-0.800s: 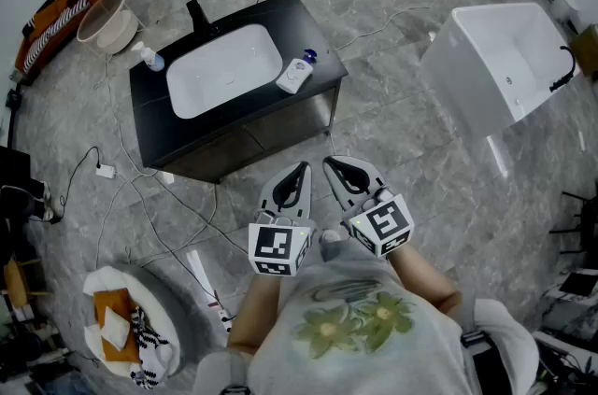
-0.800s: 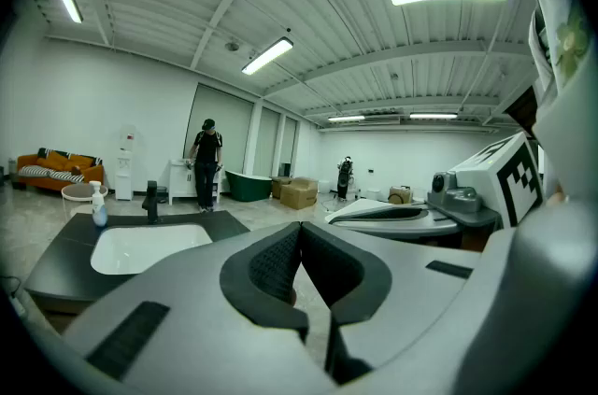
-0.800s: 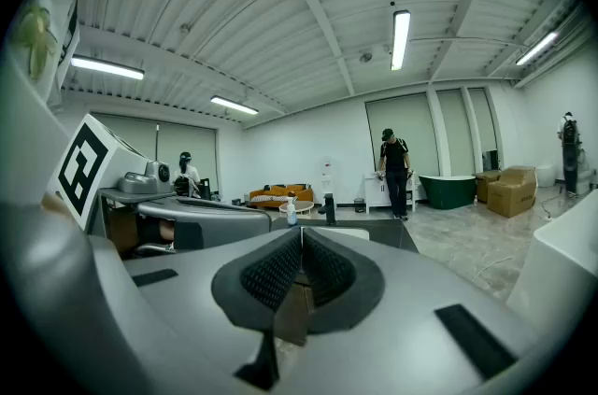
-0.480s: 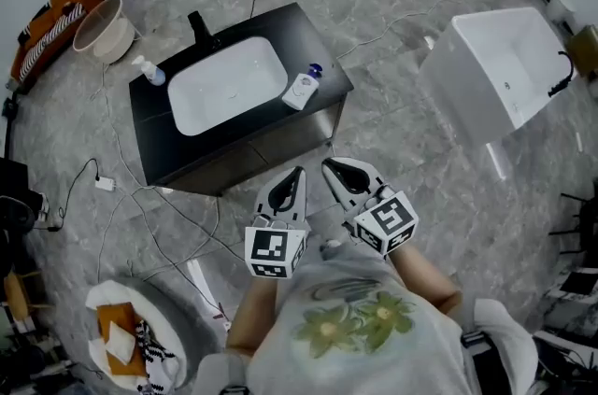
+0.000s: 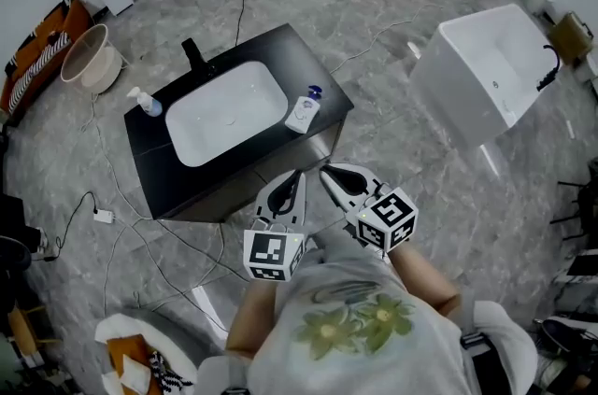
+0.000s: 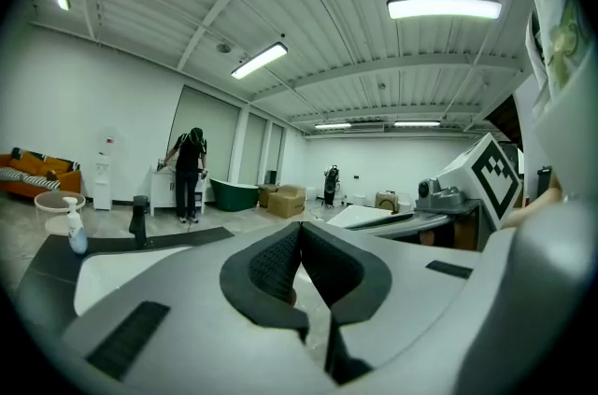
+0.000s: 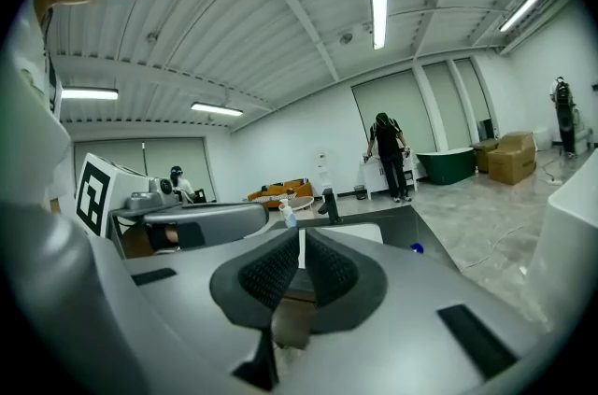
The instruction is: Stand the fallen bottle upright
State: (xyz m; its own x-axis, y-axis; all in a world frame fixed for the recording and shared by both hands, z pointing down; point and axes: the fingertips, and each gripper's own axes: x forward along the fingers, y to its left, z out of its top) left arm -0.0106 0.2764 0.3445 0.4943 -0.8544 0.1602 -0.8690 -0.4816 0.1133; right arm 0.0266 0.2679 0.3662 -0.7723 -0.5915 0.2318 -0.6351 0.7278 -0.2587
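Lying flat, the bottle (image 5: 302, 114) rests beside the basin (image 5: 224, 111).

Fallen bottle (image 5: 303, 114): label too small to read. In right gripper view, fingers (image 7: 338, 272) hide all but its blue cap (image 7: 417, 247).

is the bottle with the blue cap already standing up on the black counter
No, the white bottle lies flat on its side on the black counter, just right of the basin.
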